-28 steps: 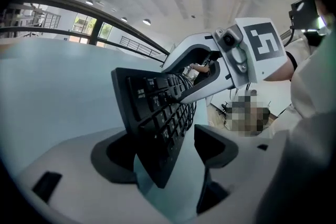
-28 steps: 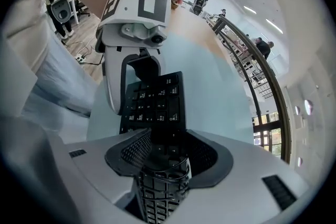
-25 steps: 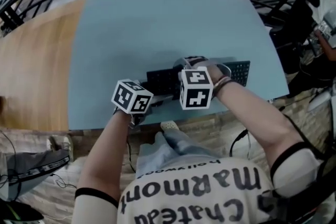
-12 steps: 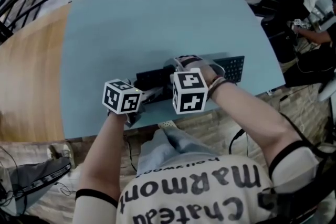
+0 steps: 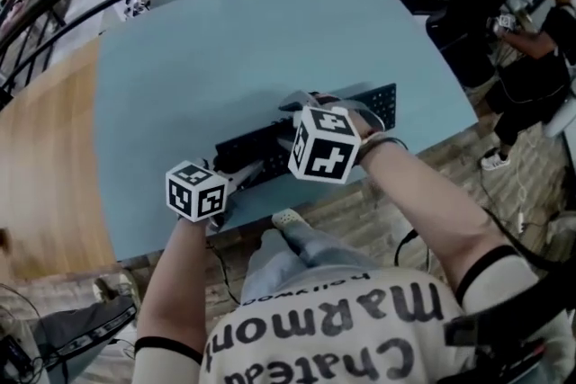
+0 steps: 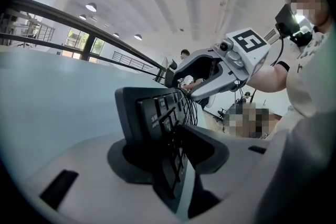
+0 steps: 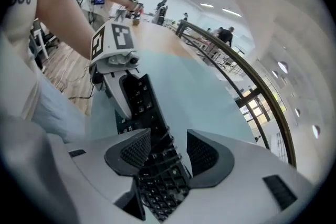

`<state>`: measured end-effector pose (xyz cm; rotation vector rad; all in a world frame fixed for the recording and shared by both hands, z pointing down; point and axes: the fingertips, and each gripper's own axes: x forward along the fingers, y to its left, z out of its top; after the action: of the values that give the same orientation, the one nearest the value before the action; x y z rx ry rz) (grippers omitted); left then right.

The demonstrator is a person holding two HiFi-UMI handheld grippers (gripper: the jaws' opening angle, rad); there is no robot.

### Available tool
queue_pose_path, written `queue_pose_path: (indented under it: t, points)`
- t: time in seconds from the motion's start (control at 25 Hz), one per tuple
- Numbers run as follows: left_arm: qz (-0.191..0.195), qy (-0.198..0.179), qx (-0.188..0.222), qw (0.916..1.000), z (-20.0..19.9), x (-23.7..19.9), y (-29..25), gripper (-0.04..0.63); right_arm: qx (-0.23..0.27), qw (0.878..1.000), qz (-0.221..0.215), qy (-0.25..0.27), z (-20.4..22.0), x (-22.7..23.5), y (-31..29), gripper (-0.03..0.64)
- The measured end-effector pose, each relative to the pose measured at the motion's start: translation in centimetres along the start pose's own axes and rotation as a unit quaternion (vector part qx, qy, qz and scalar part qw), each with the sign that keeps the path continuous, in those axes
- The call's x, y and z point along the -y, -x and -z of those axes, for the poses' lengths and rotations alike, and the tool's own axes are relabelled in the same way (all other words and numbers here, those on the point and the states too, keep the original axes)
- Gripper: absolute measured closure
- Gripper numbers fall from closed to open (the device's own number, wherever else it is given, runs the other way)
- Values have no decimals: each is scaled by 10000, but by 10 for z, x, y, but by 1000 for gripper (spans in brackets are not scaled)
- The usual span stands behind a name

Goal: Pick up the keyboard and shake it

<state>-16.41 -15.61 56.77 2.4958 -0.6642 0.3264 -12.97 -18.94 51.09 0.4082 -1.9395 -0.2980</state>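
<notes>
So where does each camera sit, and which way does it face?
Head view: on the person's head, facing steeply down at the blue table; shows left forearm, right forearm, shirt.
Left gripper view: on the left gripper, looking along its fingers, which have just been closing on the keyboard; right gripper and forearm beyond.
Right gripper view: on the right gripper, looking along its fingers, just eased wider, keyboard between them; left gripper and forearm beyond.
Shared: all three show the keyboard and both grippers.

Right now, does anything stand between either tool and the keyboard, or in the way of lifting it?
Nothing visible does. The left tool, whose jaws have just been closing, clamps one end of the keyboard; the right tool grips it further along. Nothing hangs over it.
</notes>
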Motion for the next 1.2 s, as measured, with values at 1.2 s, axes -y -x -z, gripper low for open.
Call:
queue_pose_path:
  t: [1.2]
  points:
    - [-707, 488, -371, 9956, 14, 17, 21, 397, 845, 8695, 430, -4848, 254, 58, 71, 549]
